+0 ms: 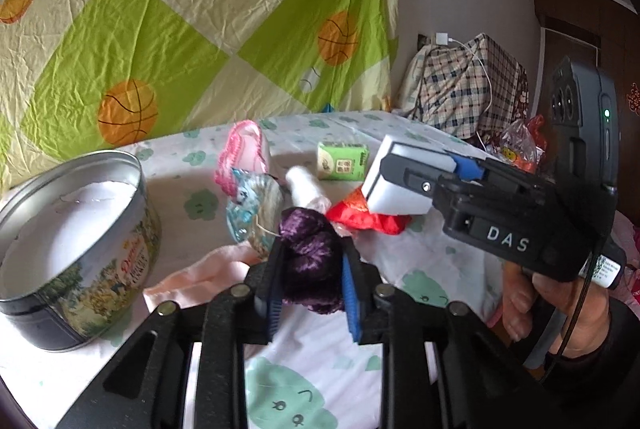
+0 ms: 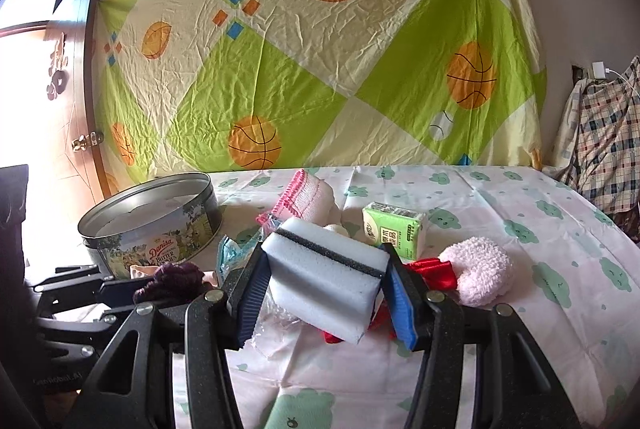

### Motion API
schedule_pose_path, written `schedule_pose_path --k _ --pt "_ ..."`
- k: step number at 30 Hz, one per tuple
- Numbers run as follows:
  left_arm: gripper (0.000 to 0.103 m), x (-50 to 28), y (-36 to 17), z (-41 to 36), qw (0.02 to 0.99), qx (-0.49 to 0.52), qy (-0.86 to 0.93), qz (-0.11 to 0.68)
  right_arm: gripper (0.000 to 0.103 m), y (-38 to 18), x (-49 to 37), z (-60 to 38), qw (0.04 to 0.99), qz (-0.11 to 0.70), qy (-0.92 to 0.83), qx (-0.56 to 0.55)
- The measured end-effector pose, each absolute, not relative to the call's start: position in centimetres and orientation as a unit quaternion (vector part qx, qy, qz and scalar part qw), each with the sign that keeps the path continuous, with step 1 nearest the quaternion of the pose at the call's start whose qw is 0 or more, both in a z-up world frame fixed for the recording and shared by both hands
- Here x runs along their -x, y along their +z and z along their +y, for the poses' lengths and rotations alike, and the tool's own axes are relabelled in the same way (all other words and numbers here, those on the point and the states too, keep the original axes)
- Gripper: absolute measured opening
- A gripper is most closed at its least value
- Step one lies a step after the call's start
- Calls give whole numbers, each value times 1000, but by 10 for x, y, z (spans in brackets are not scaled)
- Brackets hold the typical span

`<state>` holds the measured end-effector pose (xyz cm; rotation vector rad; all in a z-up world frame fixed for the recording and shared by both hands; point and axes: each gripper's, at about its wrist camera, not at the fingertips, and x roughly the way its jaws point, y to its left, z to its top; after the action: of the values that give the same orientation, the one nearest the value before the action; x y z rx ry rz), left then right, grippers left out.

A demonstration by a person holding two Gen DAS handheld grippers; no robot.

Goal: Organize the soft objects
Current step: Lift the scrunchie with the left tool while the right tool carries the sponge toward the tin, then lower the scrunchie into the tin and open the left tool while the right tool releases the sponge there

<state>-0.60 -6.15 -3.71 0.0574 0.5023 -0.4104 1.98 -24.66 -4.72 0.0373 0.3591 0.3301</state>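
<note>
Left tongs (image 1: 308, 281) gripped the purple scrunchie (image 1: 310, 253) at lower centre; right tongs (image 2: 324, 289) clamped the white sponge (image 2: 326, 277). The tin (image 1: 80, 229), lower left, apparently held little; most items remained on the bed (image 1: 420, 261).

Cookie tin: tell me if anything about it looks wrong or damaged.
Nothing stands out. The Danisa cookie tin stands upright and lidless on the bed sheet, with only a white lining visible inside. No dents or spills show. The soft items lie beside it, not in it.
</note>
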Motion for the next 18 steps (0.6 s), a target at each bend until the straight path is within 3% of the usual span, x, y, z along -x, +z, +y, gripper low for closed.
schedule_pose_path --k 18 --pt "24 -38 2 48 973 -4 -73 219 56 -4 -79 -147 941 191 281 8"
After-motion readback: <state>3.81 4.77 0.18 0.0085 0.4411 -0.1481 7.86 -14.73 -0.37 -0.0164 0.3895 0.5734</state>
